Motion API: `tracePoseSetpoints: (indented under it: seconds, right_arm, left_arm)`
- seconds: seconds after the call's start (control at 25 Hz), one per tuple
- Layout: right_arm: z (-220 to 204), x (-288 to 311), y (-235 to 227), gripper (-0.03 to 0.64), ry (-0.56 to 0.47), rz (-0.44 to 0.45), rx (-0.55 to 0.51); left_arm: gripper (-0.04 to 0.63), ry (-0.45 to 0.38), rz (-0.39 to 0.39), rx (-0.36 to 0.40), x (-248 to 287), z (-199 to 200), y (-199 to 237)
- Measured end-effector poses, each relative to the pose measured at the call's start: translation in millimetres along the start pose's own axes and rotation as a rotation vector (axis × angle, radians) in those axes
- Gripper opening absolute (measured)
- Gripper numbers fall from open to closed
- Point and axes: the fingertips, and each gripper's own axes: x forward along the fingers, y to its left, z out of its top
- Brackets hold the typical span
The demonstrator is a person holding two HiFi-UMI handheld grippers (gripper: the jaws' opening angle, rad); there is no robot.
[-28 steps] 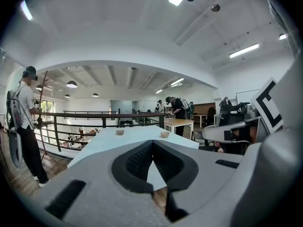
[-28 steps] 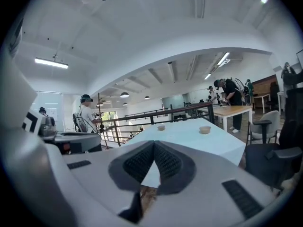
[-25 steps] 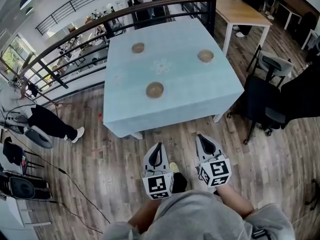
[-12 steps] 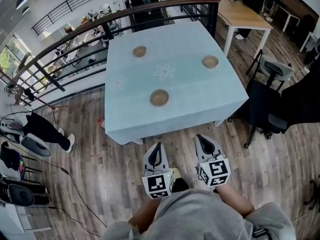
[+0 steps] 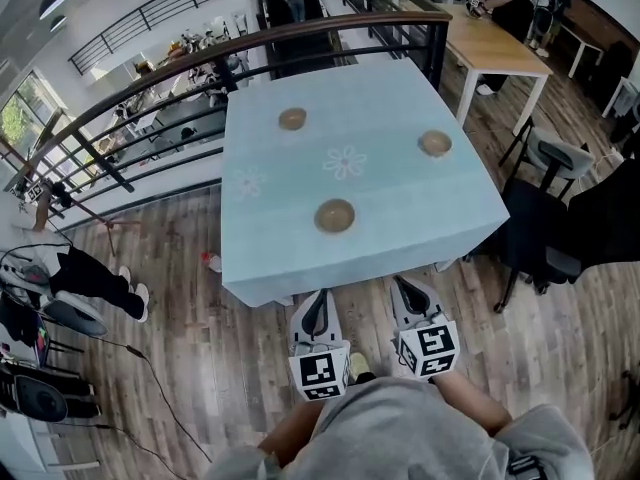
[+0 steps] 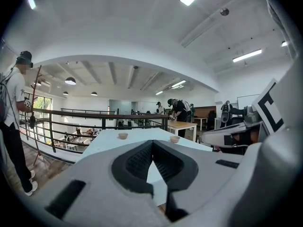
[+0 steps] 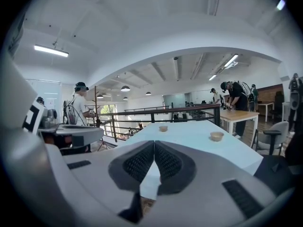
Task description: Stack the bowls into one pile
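Note:
Three small tan bowls sit apart on a table under a light blue cloth (image 5: 280,238): a near bowl (image 5: 335,215) by the front edge, a far left bowl (image 5: 292,119) and a far right bowl (image 5: 435,143). My left gripper (image 5: 315,303) and right gripper (image 5: 405,290) hang side by side just short of the table's front edge, both shut and empty. In the left gripper view the shut jaws point at the table, with the far left bowl (image 6: 123,135) and far right bowl (image 6: 174,139) beyond. The right gripper view shows the far left bowl (image 7: 163,128) and far right bowl (image 7: 217,136).
A dark railing (image 5: 330,33) runs behind the table. A black chair (image 5: 545,233) stands at the table's right, a wooden table (image 5: 495,38) beyond it. Cables and stands (image 5: 40,308) lie on the wood floor at left. People stand in the background.
Both grippers have come forward together toward the table. The table and bowls now sit closer and lower in the head view. Both stay shut.

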Motion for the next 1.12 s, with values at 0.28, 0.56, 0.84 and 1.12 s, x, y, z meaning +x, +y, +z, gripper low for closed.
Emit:
tracePoseSetpoints:
  seconds: [0.28, 0.56, 0.84, 1.12]
  right_arm:
    - [1.9, 21.3, 7.5, 0.028, 0.005, -0.014, -0.007]
    - [0.7, 22.8, 1.0, 0.028, 0.002, -0.033, -0.011]
    - [-2.4, 22.2, -4.5, 0.028, -0.011, -0.054, -0.018]
    - [1.6, 35.5, -14.5, 0.028, -0.015, -0.045, -0.02]
  left_arm:
    - [0.018, 0.007, -0.021, -0.003, 11.3, -2.6, 21.7]
    - [0.018, 0.002, -0.035, -0.008, 22.2, -3.9, 19.6]
    - [0.018, 0.004, -0.03, -0.011, 20.5, -13.3, 23.3]
    - [0.018, 0.017, -0.011, -0.013, 30.9, -14.4, 26.7]
